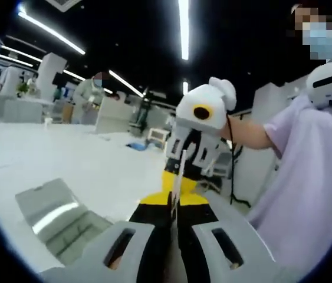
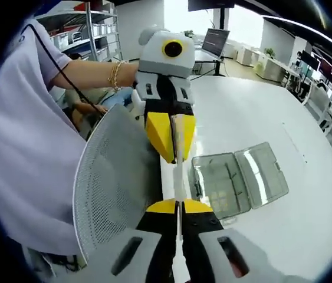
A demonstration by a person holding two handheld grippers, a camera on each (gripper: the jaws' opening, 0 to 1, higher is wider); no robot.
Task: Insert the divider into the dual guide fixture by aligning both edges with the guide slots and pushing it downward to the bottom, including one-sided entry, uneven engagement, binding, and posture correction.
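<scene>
Left gripper view: the fixture (image 1: 65, 221), a clear open case with two halves, is seen at lower left on the white table (image 1: 65, 153). At centre bottom the left gripper (image 1: 174, 207) is seen with its jaws closed onto the near edge of the divider (image 1: 179, 177), a thin pale plate viewed edge-on. The divider is held in the air above the table, right of the fixture and apart from it. Its far edge is pinched by the right gripper (image 1: 180, 171), yellow-tipped jaws brought together on it. A person's sleeve (image 1: 307, 188) is seen at right.

Right gripper view: the person's sleeve (image 2: 30, 147) is at left, beside a mesh chair back (image 2: 109, 194). At centre the right gripper (image 2: 178, 207) is closed on the divider (image 2: 179, 177), seen edge-on as a narrow strip. The strip's far end is clamped in the left gripper (image 2: 176, 154). The fixture (image 2: 239, 183) lies open and flat on the table (image 2: 242, 112), just right of the divider and below it; whether they touch cannot be told.
</scene>
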